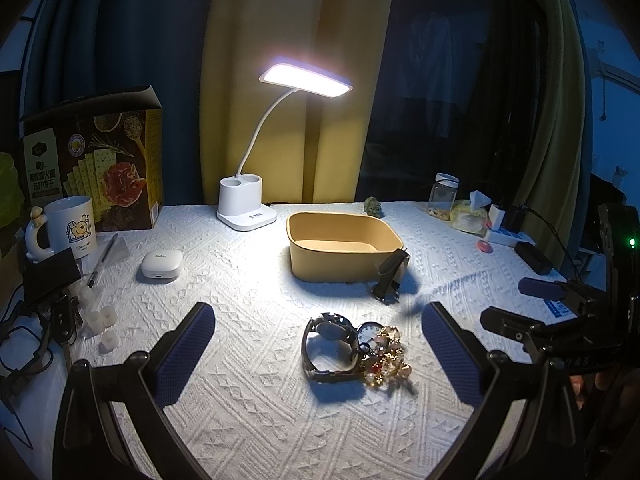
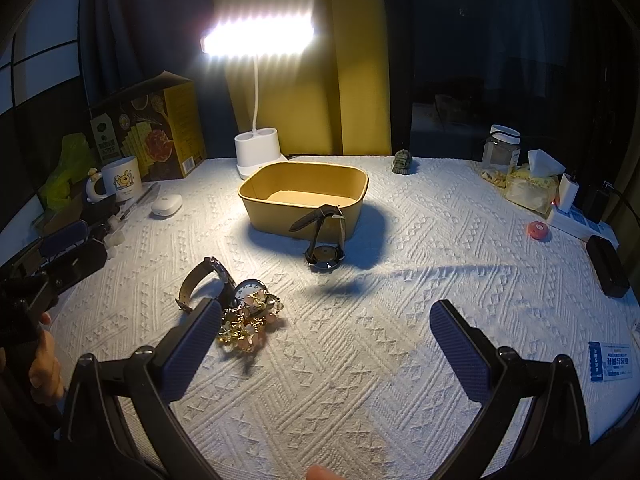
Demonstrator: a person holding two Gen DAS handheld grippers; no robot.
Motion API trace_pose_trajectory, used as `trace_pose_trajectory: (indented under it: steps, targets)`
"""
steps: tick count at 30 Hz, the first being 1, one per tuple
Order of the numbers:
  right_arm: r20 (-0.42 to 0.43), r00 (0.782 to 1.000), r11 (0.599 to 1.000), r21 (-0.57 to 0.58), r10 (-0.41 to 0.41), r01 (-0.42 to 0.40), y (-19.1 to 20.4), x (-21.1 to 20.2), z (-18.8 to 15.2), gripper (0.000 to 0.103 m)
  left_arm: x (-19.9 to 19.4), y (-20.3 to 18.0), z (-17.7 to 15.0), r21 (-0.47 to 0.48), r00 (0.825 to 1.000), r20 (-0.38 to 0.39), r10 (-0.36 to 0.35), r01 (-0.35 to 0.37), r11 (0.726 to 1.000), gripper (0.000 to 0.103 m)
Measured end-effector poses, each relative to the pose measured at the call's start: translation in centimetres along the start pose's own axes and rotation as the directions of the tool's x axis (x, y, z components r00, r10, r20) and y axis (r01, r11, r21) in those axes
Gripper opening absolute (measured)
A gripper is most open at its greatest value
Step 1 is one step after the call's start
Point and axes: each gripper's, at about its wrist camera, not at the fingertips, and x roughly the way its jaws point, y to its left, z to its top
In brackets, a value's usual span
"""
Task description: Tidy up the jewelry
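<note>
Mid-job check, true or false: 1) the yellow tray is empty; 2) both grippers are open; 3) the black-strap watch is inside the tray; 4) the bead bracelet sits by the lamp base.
1) True: the yellow tray holds nothing.
2) True: left gripper and right gripper show jaws apart, holding nothing.
3) False: the black-strap watch sits outside, leaning on the tray's front wall.
4) False: the bead bracelet lies beside a metal watch, near the grippers.
</note>
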Motion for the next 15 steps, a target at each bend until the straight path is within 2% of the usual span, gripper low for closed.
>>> trace_pose_trajectory:
  steps: [15]
  targets:
    - [-0.001,1.000,1.000,0.001,0.000,0.000,-0.01,-0.02,0.04,0.103,-0.08,-0.02,0.05,0.002,1.000,0.004,-0.004,0.004,1.000,0.103]
